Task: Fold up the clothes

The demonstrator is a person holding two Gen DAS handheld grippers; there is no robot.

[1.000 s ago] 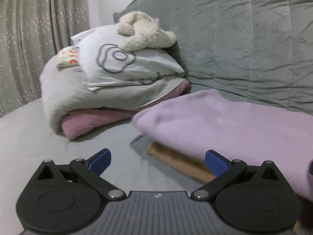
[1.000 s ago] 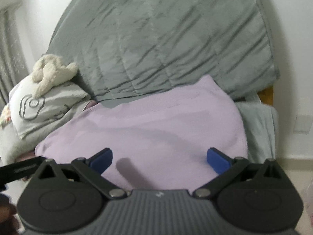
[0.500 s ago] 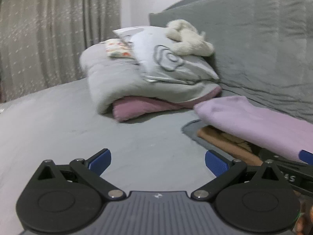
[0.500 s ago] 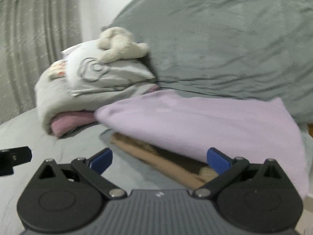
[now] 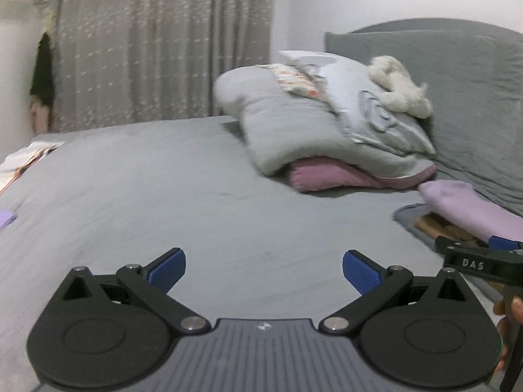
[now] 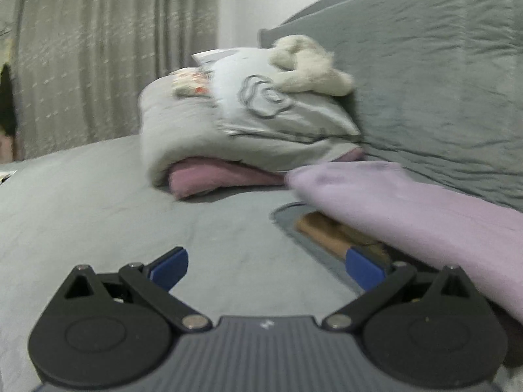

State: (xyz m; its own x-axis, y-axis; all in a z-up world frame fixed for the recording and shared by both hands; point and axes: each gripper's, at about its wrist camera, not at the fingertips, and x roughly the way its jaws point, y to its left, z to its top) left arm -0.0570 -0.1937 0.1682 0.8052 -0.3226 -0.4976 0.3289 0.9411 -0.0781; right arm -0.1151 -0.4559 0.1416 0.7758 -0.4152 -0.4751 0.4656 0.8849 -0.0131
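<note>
Both my views have swung left over the last second: where the lilac garment [image 6: 408, 202] filled the right wrist view, it now sits at the right edge of both views, folded on the grey bed [image 5: 163, 179], touching the pink bottom layer of the bedding stack [image 5: 327, 130]. Something brown [image 6: 327, 232] peeks out from under it. My left gripper [image 5: 264, 269] has its jaws spread and holds nothing, facing bare sheet. My right gripper [image 6: 266, 264] is likewise spread wide and empty, its right finger just in front of the brown thing. I read this as that garment being finished and set aside. At the far left edge a small lilac scrap [image 5: 7, 218] shows; it may be the next piece, though I cannot tell.
</note>
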